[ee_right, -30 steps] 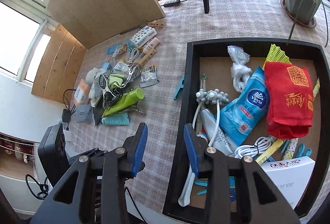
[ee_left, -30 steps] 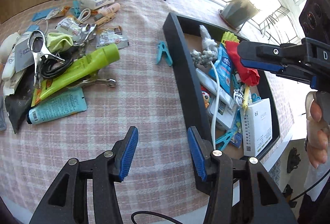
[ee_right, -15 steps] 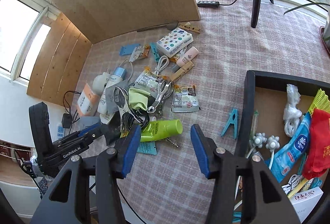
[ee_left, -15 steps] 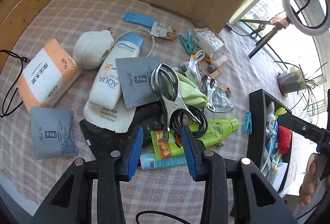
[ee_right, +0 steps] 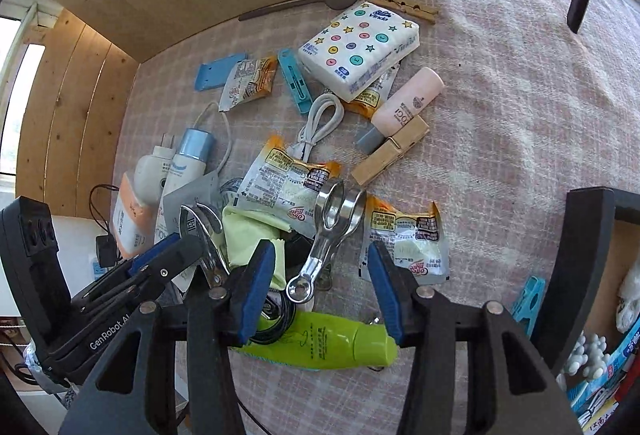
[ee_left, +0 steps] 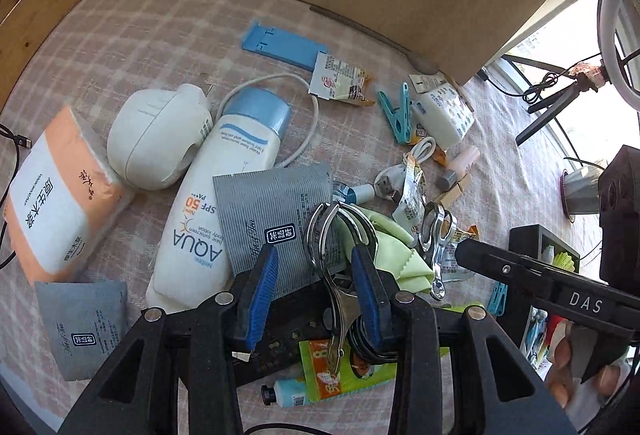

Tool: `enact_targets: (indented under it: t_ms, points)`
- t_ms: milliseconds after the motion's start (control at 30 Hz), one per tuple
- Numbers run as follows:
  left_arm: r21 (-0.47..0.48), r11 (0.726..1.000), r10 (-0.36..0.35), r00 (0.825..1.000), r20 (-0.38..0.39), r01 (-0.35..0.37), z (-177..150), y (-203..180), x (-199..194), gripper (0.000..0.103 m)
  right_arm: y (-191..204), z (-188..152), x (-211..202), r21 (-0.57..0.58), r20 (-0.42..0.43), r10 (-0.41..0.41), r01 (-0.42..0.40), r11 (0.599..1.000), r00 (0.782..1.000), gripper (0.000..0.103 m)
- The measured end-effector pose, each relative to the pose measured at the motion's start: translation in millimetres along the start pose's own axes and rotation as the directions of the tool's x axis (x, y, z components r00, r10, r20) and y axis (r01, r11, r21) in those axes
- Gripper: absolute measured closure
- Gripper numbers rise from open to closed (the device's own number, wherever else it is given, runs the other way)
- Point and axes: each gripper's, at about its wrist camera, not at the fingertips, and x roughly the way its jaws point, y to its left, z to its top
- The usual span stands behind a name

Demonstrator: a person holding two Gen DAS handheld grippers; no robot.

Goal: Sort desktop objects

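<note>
Clutter for sorting lies heaped on the checked cloth of the desk (ee_left: 132, 35), and the left wrist view looks almost straight down on it. The left tool (ee_left: 316, 295) hangs over a big metal clip (ee_left: 340, 255) that lies on a grey sachet (ee_left: 276, 207) and a green cloth (ee_left: 396, 247); its jaws have just been closing, and the clip's stem stands between the blue pads (ee_left: 260, 299), close against the right one, though no firm squeeze shows, so I read it as open around the clip (not yet a grip). That clip is stiff, smooth steel and likely slippery; the narrow stem below the loops looks the best place to pinch. A white sunscreen bottle (ee_left: 208, 203), a tissue pack (ee_left: 52, 203) and a white charger (ee_left: 156, 139) lie to the left, well apart from the pads. In the right wrist view the right tool (ee_right: 320, 291) stands open with its jaws having just been closing a little, and a smaller metal clip (ee_right: 328, 239) lies between the pads (ee_right: 256, 291) without touching either. A green tube (ee_right: 328, 345) lies just under the tool; it is soft and light, best taken across its middle. The black tray (ee_right: 580, 275) waits at the right edge.
</note>
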Motion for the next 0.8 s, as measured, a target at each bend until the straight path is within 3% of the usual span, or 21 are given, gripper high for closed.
enact_targets:
  t_ms: [233, 400, 433, 500, 600, 800]
  points:
    - [0.017, 0.999, 0.028, 1.000, 0.015, -0.028, 5.6, -3.2, 8.1, 0.078, 7.3, 3.2, 16.9, -0.028, -0.019, -0.054, 0.053, 0.998, 0.998, 0.063]
    - [0.028, 0.999, 0.035, 0.999, 0.004, -0.035, 9.1, -4.7, 14.0, 0.078, 22.1, 4.8, 30.3, -0.094, -0.015, -0.151, 0.149, 0.984, 0.988, 0.063]
    - [0.033, 0.999, 0.040, 0.999, 0.004, -0.040, 9.6, -4.7, 15.1, 0.079, 23.2, 4.4, 33.5, -0.110, -0.015, -0.177, 0.174, 0.979, 0.984, 0.067]
    - [0.046, 0.998, 0.046, 0.999, 0.001, -0.046, 10.2, -4.9, 16.2, 0.092, 22.9, 2.1, 36.6, -0.131, -0.013, -0.193, 0.190, 0.973, 0.981, 0.076]
    - [0.046, 0.998, 0.039, 0.999, -0.002, -0.039, 11.1, -0.2, 15.8, 0.099, 21.5, -2.9, 30.9, -0.147, 0.006, -0.174, 0.173, 0.974, 0.985, 0.078]
    - [0.022, 1.000, 0.017, 1.000, 0.010, -0.017, 11.6, 6.6, 3.8, 0.100, 16.4, -13.2, 4.4, -0.138, 0.037, -0.080, 0.085, 0.987, 0.996, 0.078]
